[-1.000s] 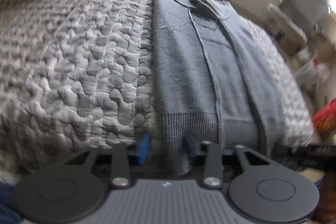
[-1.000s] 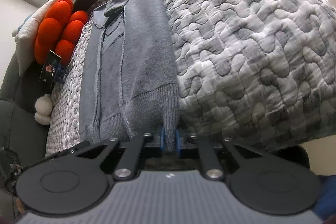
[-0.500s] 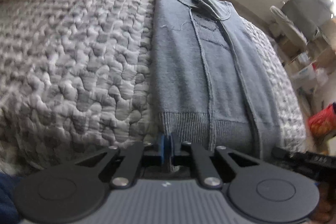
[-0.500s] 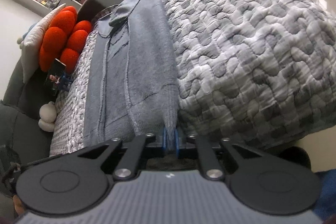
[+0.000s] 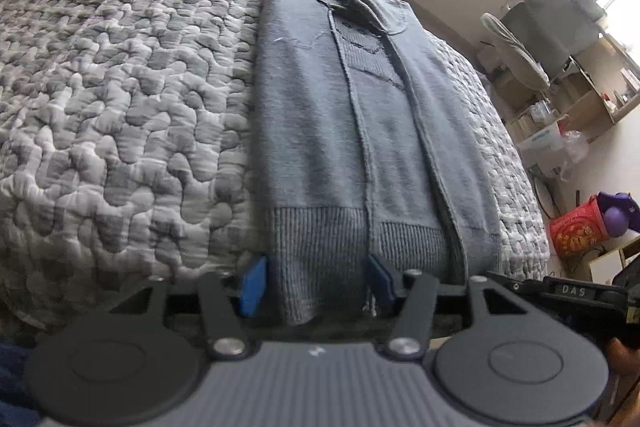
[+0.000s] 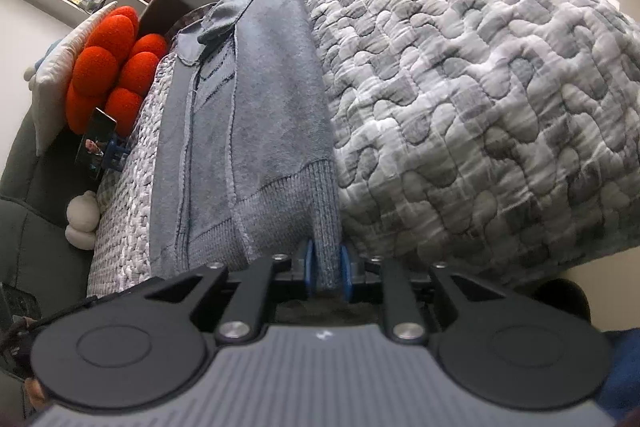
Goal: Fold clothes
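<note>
left gripper (image 5: 316, 285) fingers wide apart astride the sweater (image 5: 360, 131) hem; right gripper (image 6: 326, 273) fingers slightly parted around it

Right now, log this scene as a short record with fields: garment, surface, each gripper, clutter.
garment: grey sweater, sides folded in, lying lengthwise on the bed, ribbed hem at the near edge
surface: grey quilt
left gripper: open, blue pads either side of the hem's left part, not pinching
right gripper: slightly open around the hem's right corner; whether the pads touch it is unclear
clutter: orange cushion at the head of the bed; red bag on the floor
</note>
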`<state>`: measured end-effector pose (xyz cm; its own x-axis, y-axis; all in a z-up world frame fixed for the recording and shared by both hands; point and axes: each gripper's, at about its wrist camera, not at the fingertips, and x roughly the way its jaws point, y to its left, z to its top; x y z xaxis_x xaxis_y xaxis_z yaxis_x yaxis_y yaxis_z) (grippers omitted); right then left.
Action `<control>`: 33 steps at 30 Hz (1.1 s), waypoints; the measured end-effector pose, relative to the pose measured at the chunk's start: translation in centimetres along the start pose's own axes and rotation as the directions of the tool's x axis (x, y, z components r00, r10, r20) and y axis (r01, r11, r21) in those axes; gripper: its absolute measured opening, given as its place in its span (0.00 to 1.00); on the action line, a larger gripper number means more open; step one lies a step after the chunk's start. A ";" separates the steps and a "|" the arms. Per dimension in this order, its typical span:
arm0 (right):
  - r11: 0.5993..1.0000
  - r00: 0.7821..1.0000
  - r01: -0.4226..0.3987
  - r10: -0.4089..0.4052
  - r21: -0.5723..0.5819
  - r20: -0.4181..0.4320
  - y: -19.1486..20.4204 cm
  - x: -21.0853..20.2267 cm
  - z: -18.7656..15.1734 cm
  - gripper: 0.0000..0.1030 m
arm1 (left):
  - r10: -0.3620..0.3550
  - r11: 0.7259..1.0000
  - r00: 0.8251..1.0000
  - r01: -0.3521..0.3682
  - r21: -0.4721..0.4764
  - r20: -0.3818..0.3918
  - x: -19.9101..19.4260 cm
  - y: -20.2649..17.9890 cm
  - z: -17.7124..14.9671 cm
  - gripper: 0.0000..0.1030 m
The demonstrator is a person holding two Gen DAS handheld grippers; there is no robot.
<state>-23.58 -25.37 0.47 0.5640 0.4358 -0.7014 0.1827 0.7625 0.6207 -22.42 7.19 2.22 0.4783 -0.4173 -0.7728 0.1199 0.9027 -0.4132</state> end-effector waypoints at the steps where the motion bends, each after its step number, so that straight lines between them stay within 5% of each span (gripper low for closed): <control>1: 1.000 1.000 -0.004 0.004 -0.006 0.000 0.1 -0.1 -0.1 0.20 | 0.007 1.000 1.000 -0.007 0.015 0.000 0.0 -0.2 0.0 0.23; 4: 1.000 1.000 -0.012 0.012 -0.015 0.004 0.3 -0.3 -0.2 0.14 | 0.018 0.998 1.000 -0.018 0.054 0.004 -0.4 -0.6 0.0 0.08; 10: 0.997 0.997 -0.071 0.072 -0.031 0.039 0.7 -1.5 -0.4 0.11 | 0.021 0.993 1.000 -0.023 0.112 0.018 -1.5 -1.2 0.3 0.07; 18: 0.990 0.986 -0.139 0.140 -0.014 0.096 1.7 -2.5 0.8 0.11 | -0.027 0.998 0.998 0.024 0.050 0.063 -2.9 -1.2 3.0 0.07; 33: 0.984 0.977 -0.174 0.168 0.032 0.129 4.2 -0.1 10.2 0.11 | -0.003 0.998 1.000 0.005 -0.061 0.030 -0.1 -2.1 12.8 0.07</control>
<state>-14.70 -27.10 6.71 0.6859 0.4926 -0.5356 0.1075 0.6594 0.7441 -11.55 6.68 9.35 0.5036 -0.4171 -0.7566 0.0688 0.8923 -0.4461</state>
